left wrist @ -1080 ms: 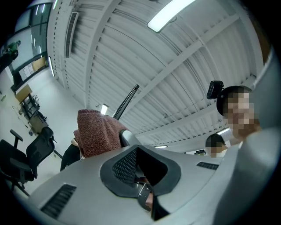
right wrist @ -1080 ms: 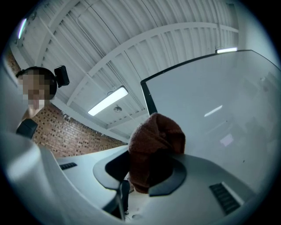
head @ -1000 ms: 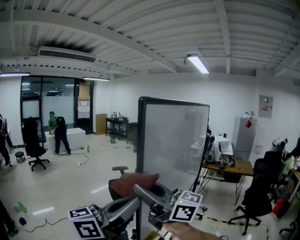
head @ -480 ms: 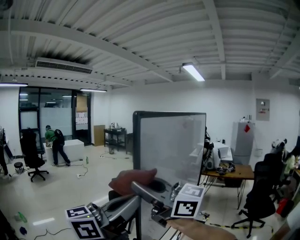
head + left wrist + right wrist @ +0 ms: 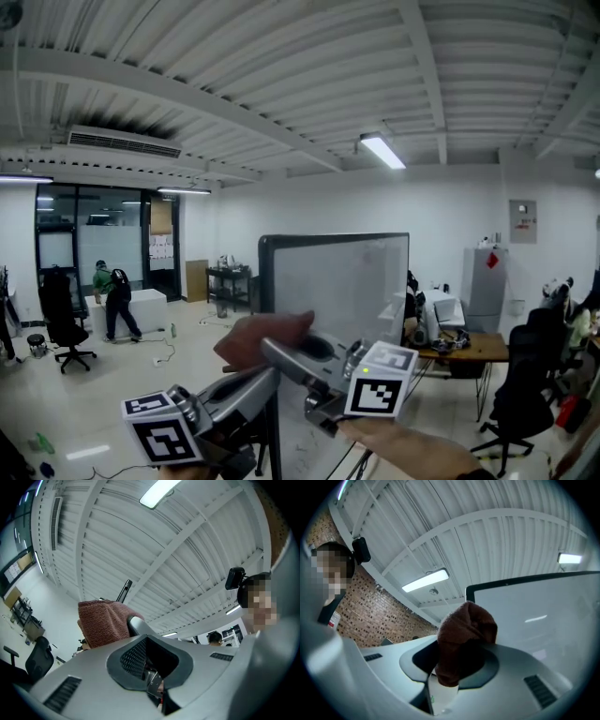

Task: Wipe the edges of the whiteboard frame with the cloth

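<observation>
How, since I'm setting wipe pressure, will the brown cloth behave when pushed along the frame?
Probably floppy: the cloth bunches and slumps in the right gripper. Its terry pile suggests light, grippy, not slippery. It may fold against the whiteboard frame.

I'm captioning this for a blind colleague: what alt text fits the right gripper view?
A reddish-brown cloth bunched in the right hand-held gripper, in front of the top corner of a dark-framed whiteboard; ribbed ceiling with strip lights behind.

Rust-brown cloth (image 5: 464,630), black-framed whiteboard (image 5: 347,281)
</observation>
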